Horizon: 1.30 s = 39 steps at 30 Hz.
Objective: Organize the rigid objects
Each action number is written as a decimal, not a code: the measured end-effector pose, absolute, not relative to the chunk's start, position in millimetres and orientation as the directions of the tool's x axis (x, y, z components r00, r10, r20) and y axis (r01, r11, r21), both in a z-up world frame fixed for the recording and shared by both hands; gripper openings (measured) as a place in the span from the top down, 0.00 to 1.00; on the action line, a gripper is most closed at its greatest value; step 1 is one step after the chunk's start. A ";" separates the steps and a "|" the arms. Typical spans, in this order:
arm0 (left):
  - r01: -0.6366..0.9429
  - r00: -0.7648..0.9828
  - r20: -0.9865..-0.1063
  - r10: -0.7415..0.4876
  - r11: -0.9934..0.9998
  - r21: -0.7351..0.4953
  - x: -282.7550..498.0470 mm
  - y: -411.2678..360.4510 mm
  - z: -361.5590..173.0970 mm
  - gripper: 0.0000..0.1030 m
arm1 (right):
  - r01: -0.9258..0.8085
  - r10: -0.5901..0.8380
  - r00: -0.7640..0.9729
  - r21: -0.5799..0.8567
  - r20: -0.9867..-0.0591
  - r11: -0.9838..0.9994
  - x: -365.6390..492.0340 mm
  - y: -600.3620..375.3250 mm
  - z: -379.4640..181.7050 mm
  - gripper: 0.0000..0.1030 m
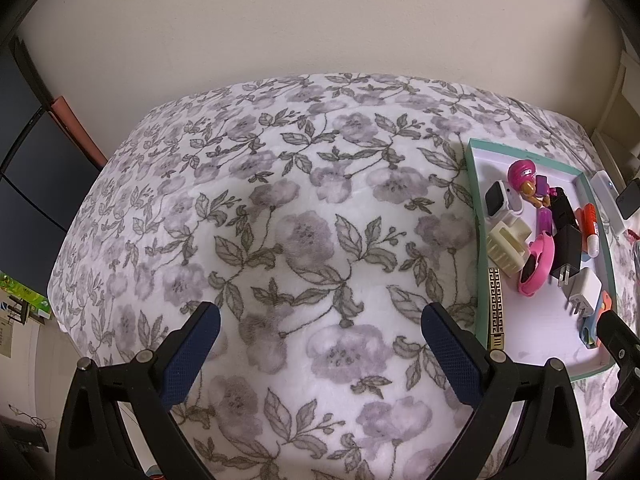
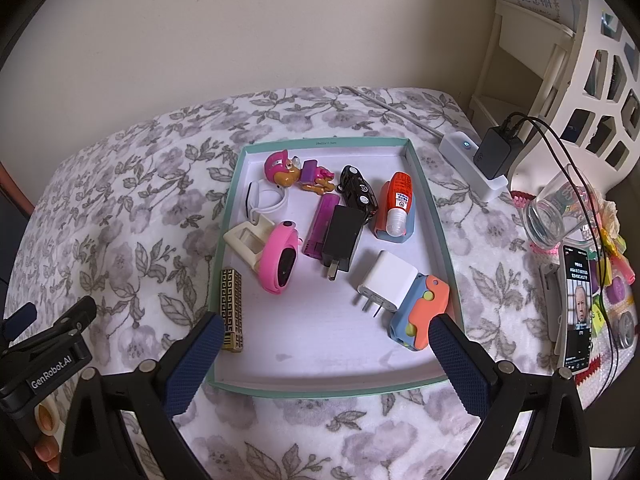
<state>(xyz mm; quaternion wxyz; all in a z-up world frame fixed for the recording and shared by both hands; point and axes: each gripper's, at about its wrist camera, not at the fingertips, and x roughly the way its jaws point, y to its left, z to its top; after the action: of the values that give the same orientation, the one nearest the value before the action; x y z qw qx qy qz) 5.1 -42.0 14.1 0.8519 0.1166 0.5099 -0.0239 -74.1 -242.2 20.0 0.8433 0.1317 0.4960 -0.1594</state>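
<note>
A shallow teal-rimmed tray (image 2: pixel 434 216) lies on the floral blanket. It holds several small items: a pink dog toy (image 2: pixel 280 170), a black toy car (image 2: pixel 358 192), an orange bottle (image 2: pixel 398 200), a purple lighter (image 2: pixel 320 224), a black charger (image 2: pixel 342 238), a white charger (image 2: pixel 386 280), a cream clip (image 2: pixel 246 242), a pink band (image 2: pixel 280 258) and a blue-orange toy (image 2: pixel 420 312). A gold-patterned bar (image 2: pixel 232 308) lies along the tray's left rim. My right gripper (image 2: pixel 327 325) is open over the tray's near end. My left gripper (image 1: pixel 320 314) is open above bare blanket, left of the tray (image 1: pixel 476 208).
Right of the tray sit a white power strip with a black adapter (image 2: pixel 494 152), a tipped glass jar (image 2: pixel 556 216), a lit phone (image 2: pixel 578 308) and colourful clutter. A white lattice chair (image 2: pixel 600 92) stands behind. Dark furniture (image 1: pixel 28 168) lies left of the bed; a wall runs behind.
</note>
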 end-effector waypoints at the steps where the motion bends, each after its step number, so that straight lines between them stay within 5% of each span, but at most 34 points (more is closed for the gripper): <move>1: 0.160 0.479 -0.874 0.078 0.972 0.174 5.1 -42.0 14.1 0.02 | 0.399 -0.138 0.457 0.064 -0.879 0.915 -74.1 -242.1 19.9 0.00; 39: 0.157 0.472 -0.878 0.079 0.972 0.172 6.2 -39.9 12.5 0.02 | 0.391 -0.140 0.449 0.054 -0.882 0.919 -73.1 -241.2 16.7 0.00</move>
<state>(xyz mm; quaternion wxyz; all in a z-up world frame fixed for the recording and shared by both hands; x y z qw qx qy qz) 6.2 -39.9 12.5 0.8503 0.1150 0.5131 -0.0229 -73.1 -241.2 16.7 0.8420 0.1254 0.5006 -0.1574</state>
